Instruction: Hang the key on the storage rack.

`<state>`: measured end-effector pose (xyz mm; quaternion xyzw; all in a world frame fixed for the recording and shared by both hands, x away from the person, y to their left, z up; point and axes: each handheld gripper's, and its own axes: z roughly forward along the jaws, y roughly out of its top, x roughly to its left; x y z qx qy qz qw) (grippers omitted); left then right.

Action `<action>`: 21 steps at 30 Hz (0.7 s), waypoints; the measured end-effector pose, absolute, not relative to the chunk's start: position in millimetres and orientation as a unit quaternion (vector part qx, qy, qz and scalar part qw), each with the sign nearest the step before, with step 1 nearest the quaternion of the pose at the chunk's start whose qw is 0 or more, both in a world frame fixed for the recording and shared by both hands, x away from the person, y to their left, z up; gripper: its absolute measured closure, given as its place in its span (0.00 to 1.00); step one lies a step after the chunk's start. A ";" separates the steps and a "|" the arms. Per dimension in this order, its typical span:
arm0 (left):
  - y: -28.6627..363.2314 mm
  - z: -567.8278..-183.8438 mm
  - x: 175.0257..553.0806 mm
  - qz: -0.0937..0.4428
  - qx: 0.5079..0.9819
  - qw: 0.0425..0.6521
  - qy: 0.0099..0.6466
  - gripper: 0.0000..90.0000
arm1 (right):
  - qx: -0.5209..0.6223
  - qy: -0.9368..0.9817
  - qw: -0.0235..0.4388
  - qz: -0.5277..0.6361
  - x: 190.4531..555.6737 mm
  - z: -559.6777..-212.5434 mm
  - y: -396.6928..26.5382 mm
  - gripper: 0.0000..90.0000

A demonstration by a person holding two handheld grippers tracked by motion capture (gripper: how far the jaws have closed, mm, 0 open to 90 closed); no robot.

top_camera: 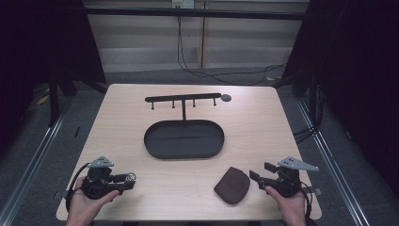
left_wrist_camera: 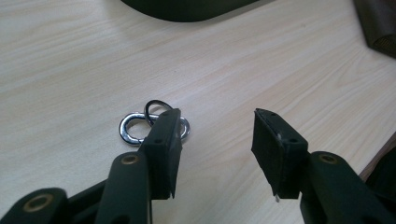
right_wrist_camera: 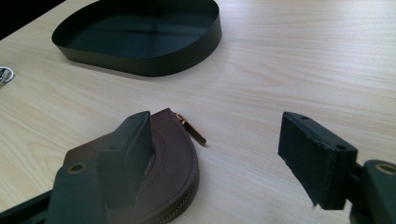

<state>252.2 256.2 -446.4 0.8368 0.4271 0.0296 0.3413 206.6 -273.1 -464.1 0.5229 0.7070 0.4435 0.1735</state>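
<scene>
Key ring [left_wrist_camera: 140, 127]: a shiny metal ring with a small black loop on it is seen lying flat on the wood table [top_camera: 263, 127], near the front left corner. In the high view it is seen at the tip of the left gripper [top_camera: 131, 178].
Left gripper: it is held in the left hand [top_camera: 84, 200] low over the table. Its jaws are parted about half way. In the left gripper view [left_wrist_camera: 217, 140] one jaw is seen in front of the ring, so part of the ring is hidden. Nothing is seen between the jaws. It cannot be told if that jaw touches the ring.
Pouch [top_camera: 232, 185]: a small brown round pouch with a zip is laid flat on the table, near the front right. Its gold zip pull [right_wrist_camera: 192, 129] is pointed away from the pouch, onto the wood.
Right gripper [top_camera: 261, 172]: it is held in the right hand [top_camera: 289, 205], just beside the pouch. Its jaws are spread wide. In the right gripper view [right_wrist_camera: 217, 144] one jaw is seen over the pouch, and the other is seen over bare wood. The pouch is not squeezed.
Tray [top_camera: 150, 143]: a dark oval tray is set in the middle of the table, well apart from both grippers.
Rack [top_camera: 183, 98]: a thin black bar with small pegs is held up on a post just behind the tray.
Round disc [top_camera: 226, 98]: a small dark disc is seen at the right end of the bar.
</scene>
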 end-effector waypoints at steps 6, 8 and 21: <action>252.3 -438.9 269.7 0.029 0.853 0.297 0.428 0.60 | 0.523 0.707 0.168 0.444 207.7 -464.8 -272.9 0.29; 251.9 -439.5 273.7 0.025 0.855 0.288 0.430 0.61 | 0.522 0.708 0.166 0.445 207.5 -464.8 -272.9 0.29; 254.8 -443.4 297.3 0.012 0.862 0.229 0.453 0.56 | 0.530 0.708 0.159 0.439 209.8 -466.5 -273.1 0.28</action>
